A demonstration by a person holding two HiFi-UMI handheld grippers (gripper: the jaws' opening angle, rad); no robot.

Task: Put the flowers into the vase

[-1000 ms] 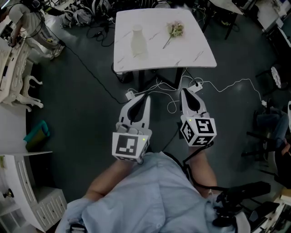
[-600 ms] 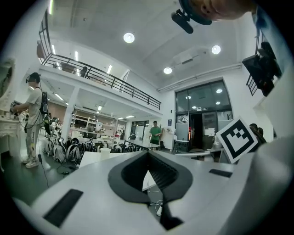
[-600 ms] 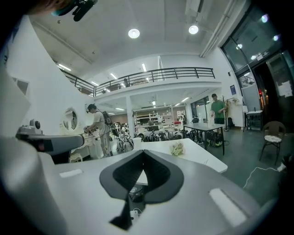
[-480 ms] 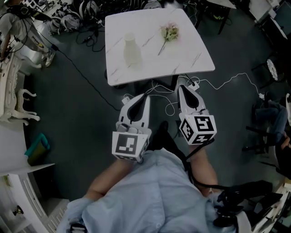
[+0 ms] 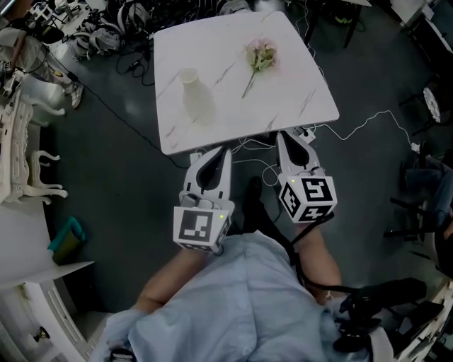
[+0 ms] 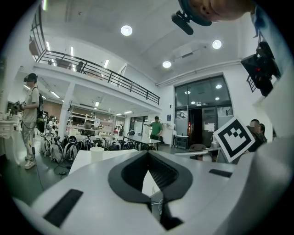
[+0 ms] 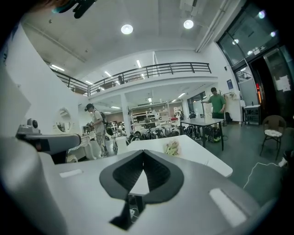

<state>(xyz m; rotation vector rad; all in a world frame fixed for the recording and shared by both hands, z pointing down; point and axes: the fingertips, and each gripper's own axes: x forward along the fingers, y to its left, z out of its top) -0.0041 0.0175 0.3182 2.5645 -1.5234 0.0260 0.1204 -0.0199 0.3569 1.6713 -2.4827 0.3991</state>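
Note:
A white vase (image 5: 192,93) stands upright on the left half of a white marble table (image 5: 297,99). A small bunch of pale flowers (image 5: 258,56) lies on the table's far right part. My left gripper (image 5: 221,150) and right gripper (image 5: 282,136) are held side by side just short of the table's near edge, both shut with nothing in them. In the left gripper view the vase (image 6: 97,153) shows left of the closed jaws of the left gripper (image 6: 148,154). In the right gripper view the flowers (image 7: 172,148) lie beyond the right gripper (image 7: 143,152), slightly to the right.
White cables and a power strip (image 5: 305,132) lie on the dark floor under the table's near edge. White furniture (image 5: 21,162) lines the left side. Bags and gear (image 5: 106,21) are heaped beyond the table. People stand far off in the hall (image 7: 97,128).
Both grippers have moved toward the table, which now lies lower and nearer in the head view, its near edge just beyond the gripper tips. Both stay shut.

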